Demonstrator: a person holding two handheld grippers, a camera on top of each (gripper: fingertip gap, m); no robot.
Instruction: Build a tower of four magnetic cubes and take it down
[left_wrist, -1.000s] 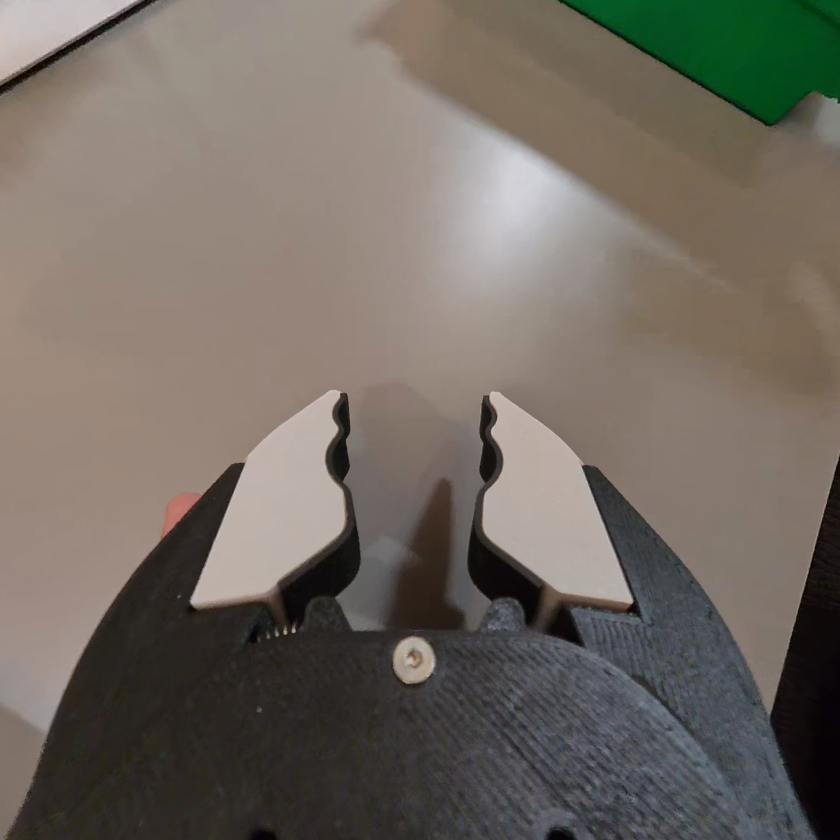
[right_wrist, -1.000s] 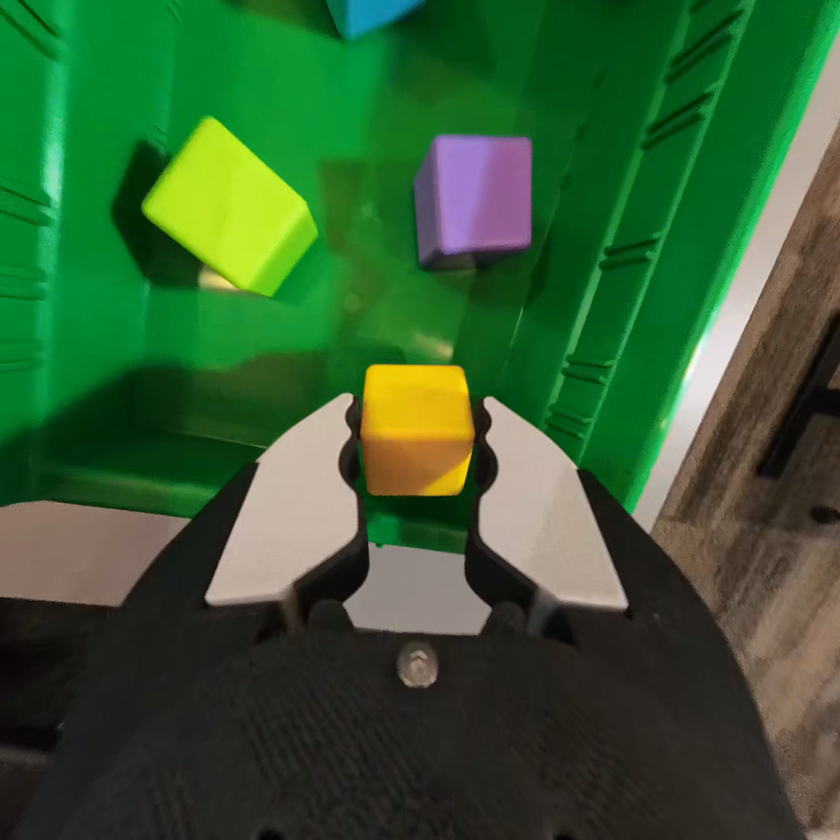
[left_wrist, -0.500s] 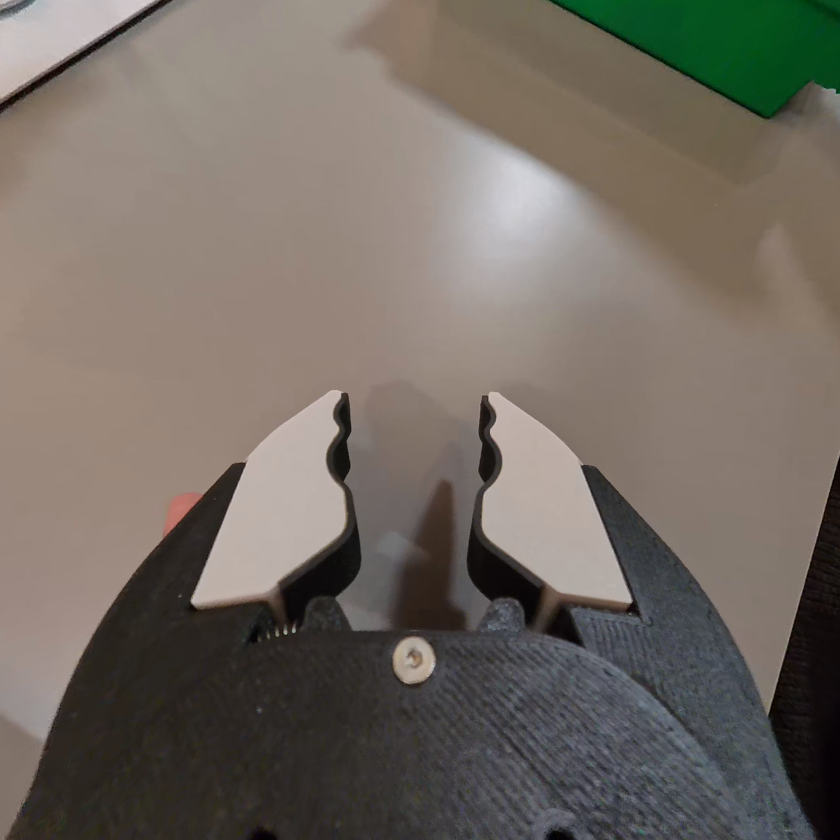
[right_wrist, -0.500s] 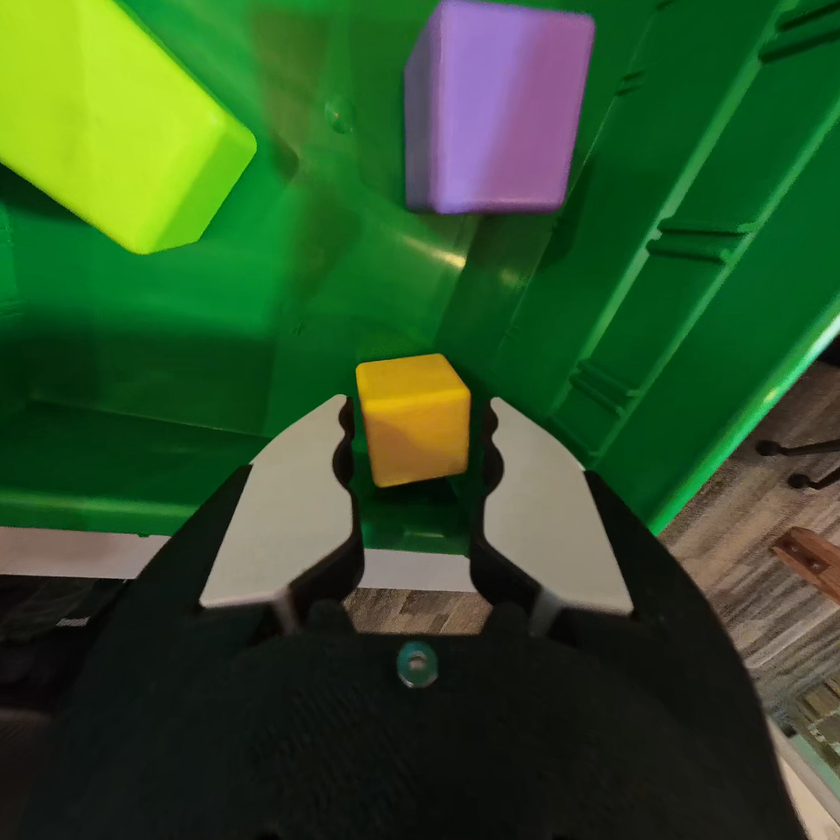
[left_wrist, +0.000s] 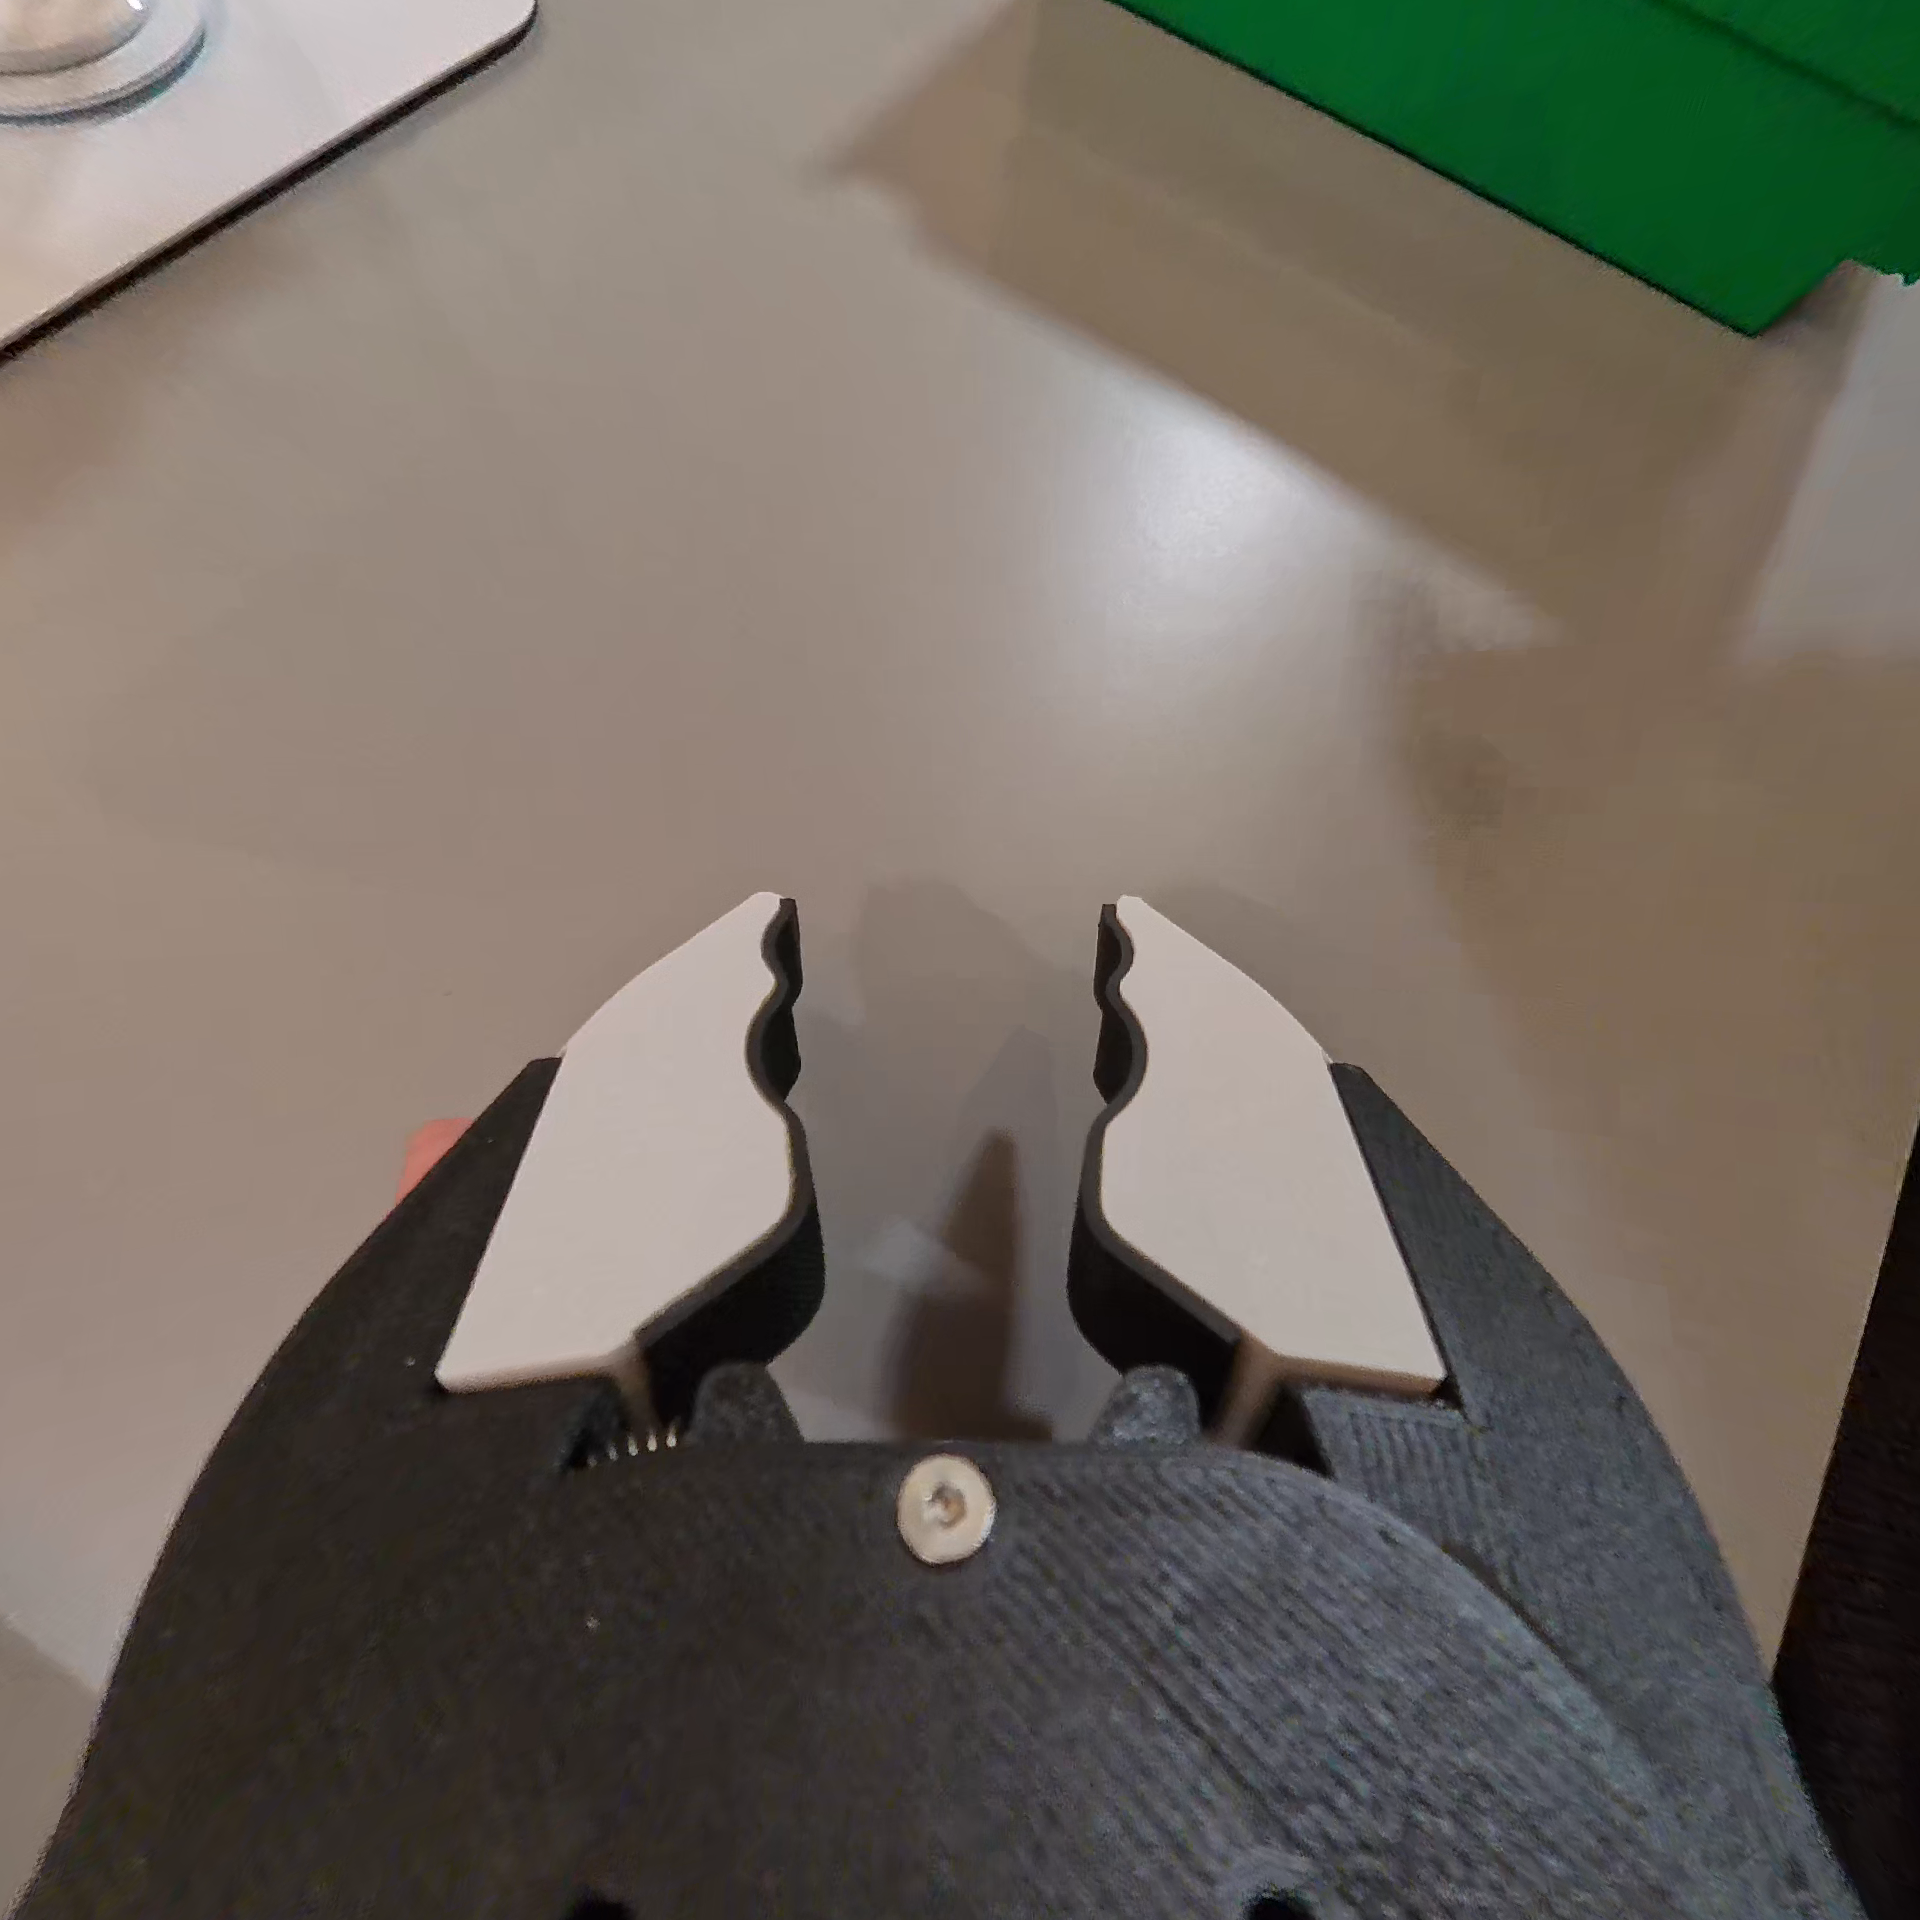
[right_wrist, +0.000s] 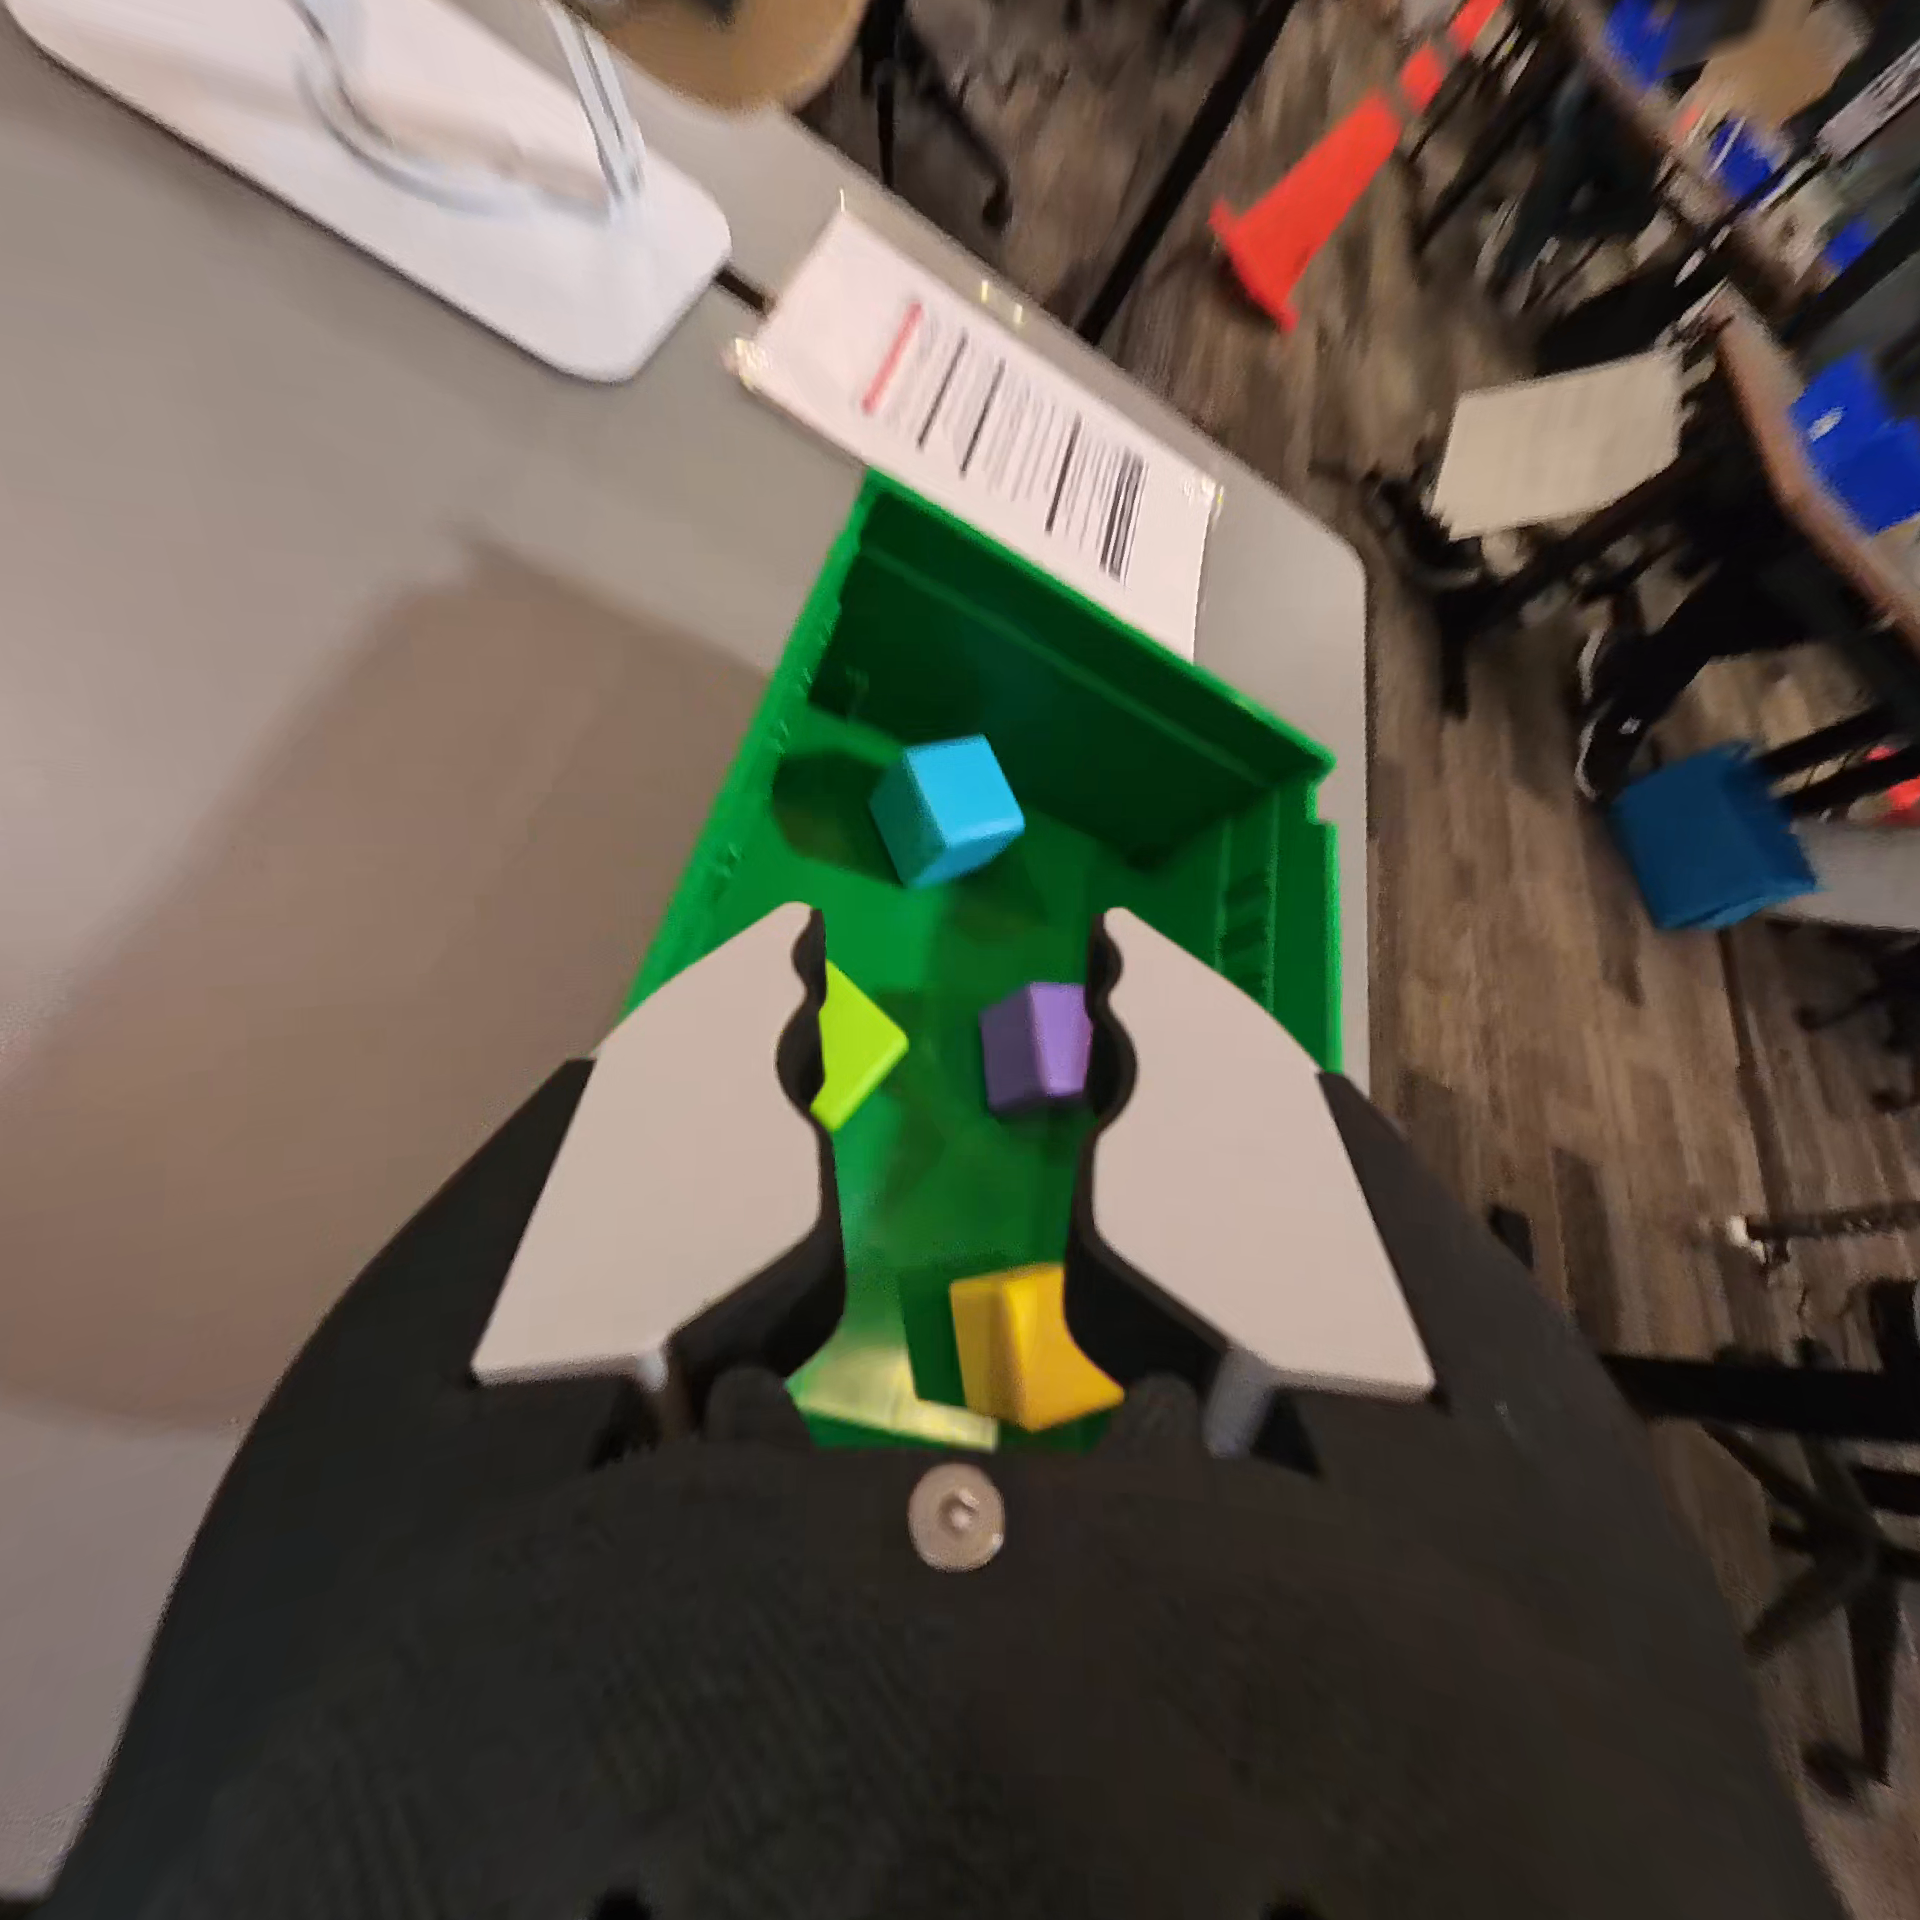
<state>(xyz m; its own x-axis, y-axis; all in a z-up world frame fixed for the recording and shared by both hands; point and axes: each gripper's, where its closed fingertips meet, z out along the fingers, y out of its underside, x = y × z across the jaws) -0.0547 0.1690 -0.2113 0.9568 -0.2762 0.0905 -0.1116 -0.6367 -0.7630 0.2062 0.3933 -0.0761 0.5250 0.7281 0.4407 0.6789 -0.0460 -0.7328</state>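
In the right wrist view my right gripper (right_wrist: 956, 920) is open and empty, held high above a green bin (right_wrist: 1283, 935) on the grey table (right_wrist: 312, 623). In the bin lie a yellow cube (right_wrist: 1023, 1345) at the near end, a purple cube (right_wrist: 1034, 1049), a lime block (right_wrist: 857, 1049) and a blue cube (right_wrist: 945, 808) farther in. In the left wrist view my left gripper (left_wrist: 945, 909) is open and empty, low over the bare grey table (left_wrist: 623, 571). The green bin's outer wall (left_wrist: 1558, 125) shows at the top right.
A white monitor base (right_wrist: 436, 197) and a white printed sheet (right_wrist: 997, 426) lie at the table's far side. The table's right edge (right_wrist: 1366, 790) runs just beyond the bin. Off the table are an orange cone (right_wrist: 1309, 197), blue bins (right_wrist: 1704, 842) and chair legs. A white base plate (left_wrist: 208, 135) shows at top left. My right fingertips sit around 35 cm from my left ones. Between my right fingertips and the lime block (right_wrist: 857, 1049) there is roughly 12 cm.
My right gripper let go of the yellow cube, which now lies in the bin, and rose well above the bin. The left gripper hardly moved.
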